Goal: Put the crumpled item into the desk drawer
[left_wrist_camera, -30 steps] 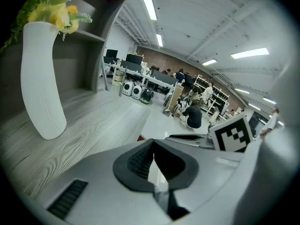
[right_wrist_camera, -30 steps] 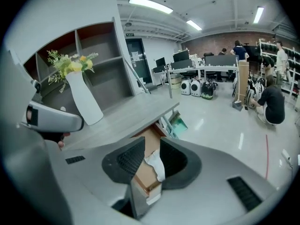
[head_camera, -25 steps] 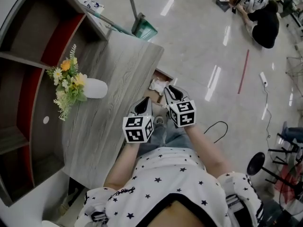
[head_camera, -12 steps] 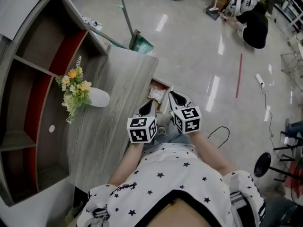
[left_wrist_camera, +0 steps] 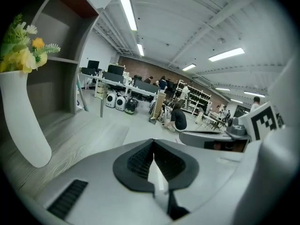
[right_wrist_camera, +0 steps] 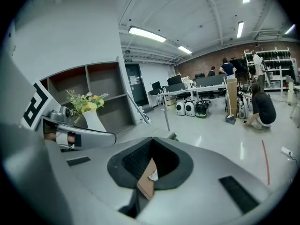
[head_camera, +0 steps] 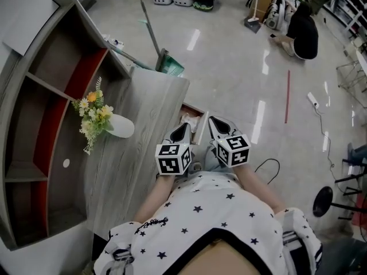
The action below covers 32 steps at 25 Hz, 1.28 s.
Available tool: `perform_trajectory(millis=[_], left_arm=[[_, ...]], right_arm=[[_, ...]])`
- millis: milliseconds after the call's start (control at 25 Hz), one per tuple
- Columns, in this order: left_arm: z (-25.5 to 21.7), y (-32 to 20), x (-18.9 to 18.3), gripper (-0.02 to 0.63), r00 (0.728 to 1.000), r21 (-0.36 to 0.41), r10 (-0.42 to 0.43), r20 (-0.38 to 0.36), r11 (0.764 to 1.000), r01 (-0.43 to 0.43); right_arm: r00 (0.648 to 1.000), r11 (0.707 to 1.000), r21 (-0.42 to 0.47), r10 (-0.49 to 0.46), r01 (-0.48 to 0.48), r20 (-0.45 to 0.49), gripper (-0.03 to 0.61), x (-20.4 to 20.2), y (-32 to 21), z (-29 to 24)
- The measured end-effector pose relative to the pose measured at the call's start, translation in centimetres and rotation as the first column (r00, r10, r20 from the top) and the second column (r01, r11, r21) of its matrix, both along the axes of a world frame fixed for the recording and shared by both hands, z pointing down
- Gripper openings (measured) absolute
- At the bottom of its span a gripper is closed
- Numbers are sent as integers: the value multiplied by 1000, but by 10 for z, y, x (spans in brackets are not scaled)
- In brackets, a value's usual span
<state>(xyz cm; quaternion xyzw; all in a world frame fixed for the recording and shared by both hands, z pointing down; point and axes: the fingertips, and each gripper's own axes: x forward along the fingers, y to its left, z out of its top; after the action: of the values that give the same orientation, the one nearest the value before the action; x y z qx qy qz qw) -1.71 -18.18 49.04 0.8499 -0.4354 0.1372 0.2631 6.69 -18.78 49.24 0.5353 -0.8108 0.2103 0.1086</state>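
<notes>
Grey wood-grain desk [head_camera: 140,148] is seen beside both grippers. Left gripper [head_camera: 183,127] is closed, empty. Right gripper [head_camera: 215,122] jaws have just been closing and meet with nothing between them. Crumpled item [head_camera: 187,120] is located in the open drawer [head_camera: 195,109], just beyond the left gripper's tip. Its long axis cannot be made out.

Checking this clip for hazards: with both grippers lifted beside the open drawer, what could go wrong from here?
1. The drawer stands open with the crumpled item inside. Pushed shut, it could pinch the item if that sits high.
2. The right gripper, its jaws just closed on nothing, hangs by the drawer and might knock it.
3. The vase stands near the left gripper; a sideways sweep might tip it.
</notes>
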Motion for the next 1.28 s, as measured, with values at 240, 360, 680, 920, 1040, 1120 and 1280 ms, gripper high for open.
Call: perform_trajectory(millis=[240,360,680,920,1040,1120,1280], left_arm=[[-1,3,2,14,1000,7,7,1,1000,-7],[-1,4,1,14,1000,7,4,1,1000,-4],[0,8,-1,14,1000,2,3,8,1000,-3],[2,12,-1,14,1000,-4,2,12,1000,-2],[4,13,-2,14,1000,-7,3,14,1000,-3],[4,14,-3,14,1000,-7,1,14,1000,-1],[5,14,-6,14,1000,-8,-5,12,1000,5]], right_arm=[[1000,1000,7,-9,9,15,-6,1,8,-4],[999,999,0,-35,35,-17,-8,-3,11,-3],[998,998,25,-57,58,-36,-8,-10,16,-9],[998,998,26,-52,53,-29,-8,-10,17,-11],[998,998,24,-52,53,-27,-8,-11,17,-10],[998,998,21,-53,53,-26,-8,-12,18,-9],[999,999,14,-50,50,-17,-8,-13,18,-7]])
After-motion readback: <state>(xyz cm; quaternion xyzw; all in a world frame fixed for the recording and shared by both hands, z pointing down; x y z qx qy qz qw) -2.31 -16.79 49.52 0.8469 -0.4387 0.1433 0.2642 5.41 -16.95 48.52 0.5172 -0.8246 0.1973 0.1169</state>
